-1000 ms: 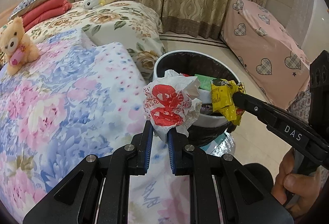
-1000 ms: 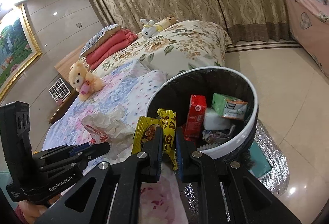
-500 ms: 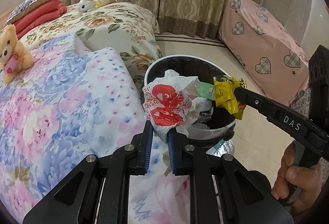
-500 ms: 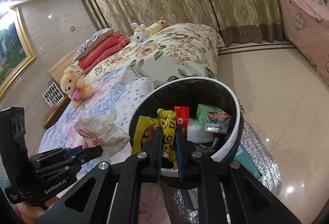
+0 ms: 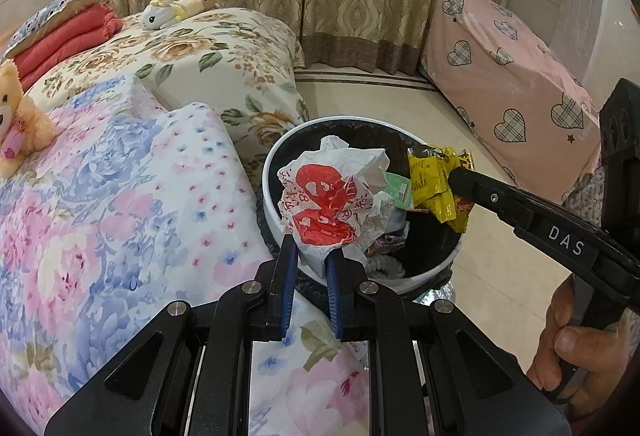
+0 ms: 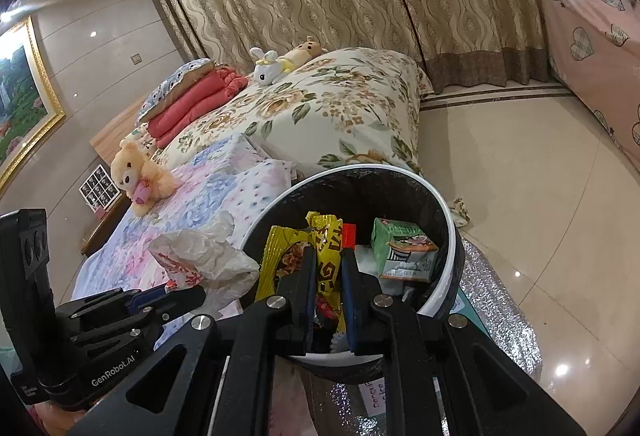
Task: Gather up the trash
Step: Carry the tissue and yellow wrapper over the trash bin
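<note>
Yellow wrapper (image 6: 324, 268) in right fingers (image 6: 308, 276); crumpled bag (image 5: 332, 199) in left — over bin (image 5: 436, 272).

The bed (image 5: 120, 195) wears a flowered quilt in pink and blue near the camera and a cream flowered cover farther back. On it sit a teddy bear (image 5: 16, 115), a white rabbit toy (image 5: 158, 11) beside a tan bear toy (image 5: 196, 0), and folded red blankets (image 5: 68, 35) under a pillow. The tiled floor (image 6: 520, 195) carries the trash bin (image 6: 450, 236), standing against the bed on a glittery silver mat (image 6: 500, 316).
</note>
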